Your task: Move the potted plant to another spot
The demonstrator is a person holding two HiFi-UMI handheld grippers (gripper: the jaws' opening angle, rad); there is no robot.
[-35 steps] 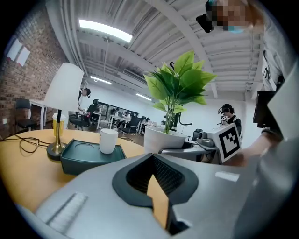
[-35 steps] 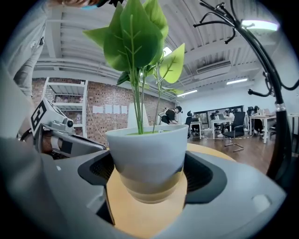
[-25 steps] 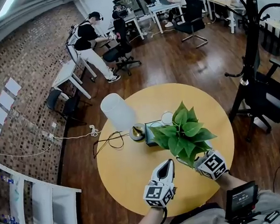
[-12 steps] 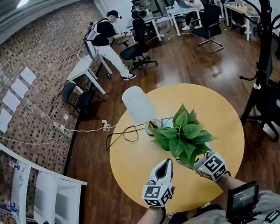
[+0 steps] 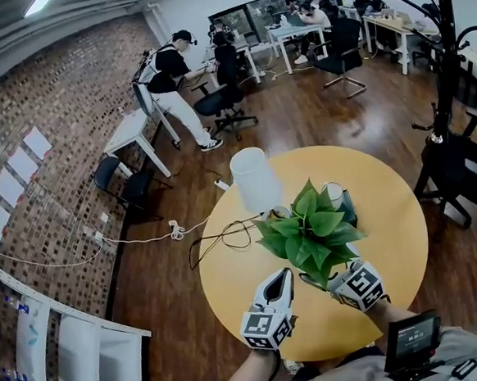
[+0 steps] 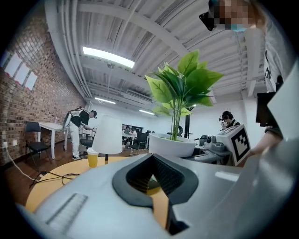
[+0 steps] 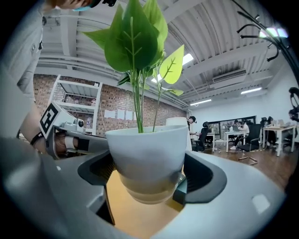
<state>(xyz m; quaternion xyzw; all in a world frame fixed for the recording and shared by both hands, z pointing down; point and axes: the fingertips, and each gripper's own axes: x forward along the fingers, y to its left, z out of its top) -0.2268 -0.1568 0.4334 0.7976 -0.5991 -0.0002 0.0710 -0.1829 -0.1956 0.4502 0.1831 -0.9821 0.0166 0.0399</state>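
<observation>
The potted plant (image 5: 309, 232), broad green leaves in a white pot (image 7: 147, 158), hangs a little above the round yellow table (image 5: 392, 256). My right gripper (image 7: 147, 179) is shut on the pot, one jaw on each side of its lower wall. In the head view the leaves hide the pot and the tips of the right gripper (image 5: 328, 280). My left gripper (image 5: 283, 279) hovers just left of the plant, shut with nothing in it. In the left gripper view the left gripper (image 6: 152, 179) points past the pot (image 6: 170, 144).
A lamp with a white shade (image 5: 254, 178) stands at the table's far left, its black cable (image 5: 217, 236) looping over the edge. A dark tray (image 5: 347, 210) and a glass (image 5: 332, 192) sit behind the plant. A coat rack (image 5: 439, 71) and a chair (image 5: 459, 172) stand to the right.
The plant, held in my right gripper, has shifted left across the table towards the lamp and now covers part of the dark tray. The left gripper has kept alongside it.
</observation>
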